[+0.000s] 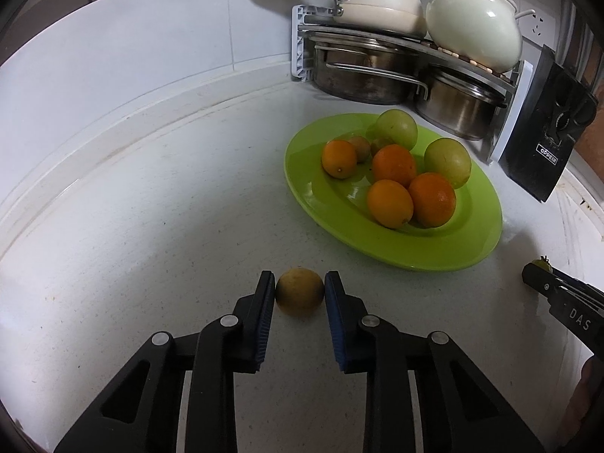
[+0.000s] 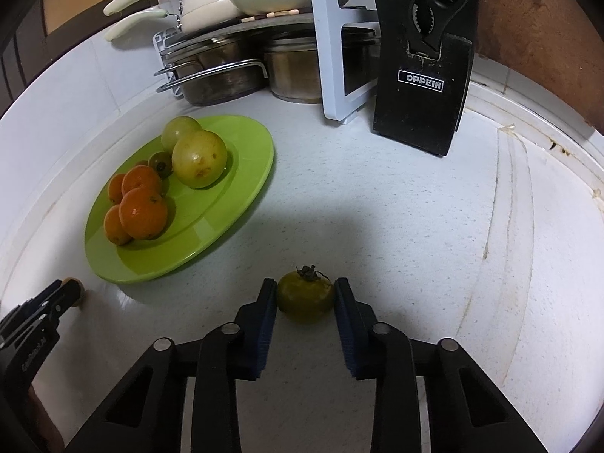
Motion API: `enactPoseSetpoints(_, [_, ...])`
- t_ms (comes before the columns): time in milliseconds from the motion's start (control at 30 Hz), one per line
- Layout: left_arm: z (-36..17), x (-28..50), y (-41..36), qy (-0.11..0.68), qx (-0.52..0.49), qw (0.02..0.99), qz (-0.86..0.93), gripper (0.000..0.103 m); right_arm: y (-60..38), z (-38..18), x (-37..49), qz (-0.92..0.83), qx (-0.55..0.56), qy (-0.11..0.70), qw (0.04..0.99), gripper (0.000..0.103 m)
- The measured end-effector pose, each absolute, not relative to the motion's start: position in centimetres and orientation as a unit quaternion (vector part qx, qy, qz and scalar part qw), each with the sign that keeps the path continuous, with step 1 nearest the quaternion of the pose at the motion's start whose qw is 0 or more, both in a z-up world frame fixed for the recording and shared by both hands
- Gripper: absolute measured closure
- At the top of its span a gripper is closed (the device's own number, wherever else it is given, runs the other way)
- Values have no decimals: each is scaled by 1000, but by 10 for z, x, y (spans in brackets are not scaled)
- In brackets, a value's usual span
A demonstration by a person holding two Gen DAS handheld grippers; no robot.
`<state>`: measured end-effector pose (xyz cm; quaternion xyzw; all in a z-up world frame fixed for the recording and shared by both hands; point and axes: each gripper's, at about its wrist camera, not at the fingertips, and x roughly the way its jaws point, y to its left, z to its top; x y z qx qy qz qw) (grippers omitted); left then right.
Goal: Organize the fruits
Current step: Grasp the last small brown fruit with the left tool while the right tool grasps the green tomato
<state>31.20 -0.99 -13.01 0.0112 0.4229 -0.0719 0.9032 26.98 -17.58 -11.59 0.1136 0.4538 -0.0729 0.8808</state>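
White speckled countertop (image 2: pixel 377 204), tiled corner behind. Nearest, left gripper (image 1: pixel 299 294) straddling small yellowish fruit (image 1: pixel 300 296) on counter toward front edge, pads touching or just short of its sides; seated on surface, not lifted; firm clamp or mere contact cannot be told. Right gripper (image 2: pixel 305 298) likewise bracketing dull green stemmed fruit (image 2: pixel 305 298), calyx up, pads against both flanks; grip pressure not readable either. Likely step: closing on both strays for transfer to plate. Best done with pads centred on widest girth, squeeze gentle since round skins may roll or squirt forward; lift straight up before swinging toward plate, one arm at a time to avoid crossing. Further back, green plate (image 1: pixel 472 249) mid-counter, near back corner. Contents: four oranges (image 1: pixel 432 200) clustered on near side, touching each other; two larger pale green fruits (image 2: pixel 199 158) on far side; small brownish-green fruit or two (image 2: pixel 161 163) tucked between groups, partly hidden. Free room on plate rim side toward grippers. Farthest: pot rack (image 1: pixel 302 45) with steel pots and cream cookware, black knife block (image 2: pixel 422 75) at right.
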Motion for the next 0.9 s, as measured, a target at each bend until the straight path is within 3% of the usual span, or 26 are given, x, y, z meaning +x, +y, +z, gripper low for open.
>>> enactPoseSetpoints(900, [-83,273,-9,371,10,922,-111,76,-168,-63,235,-46,85,391,915,72])
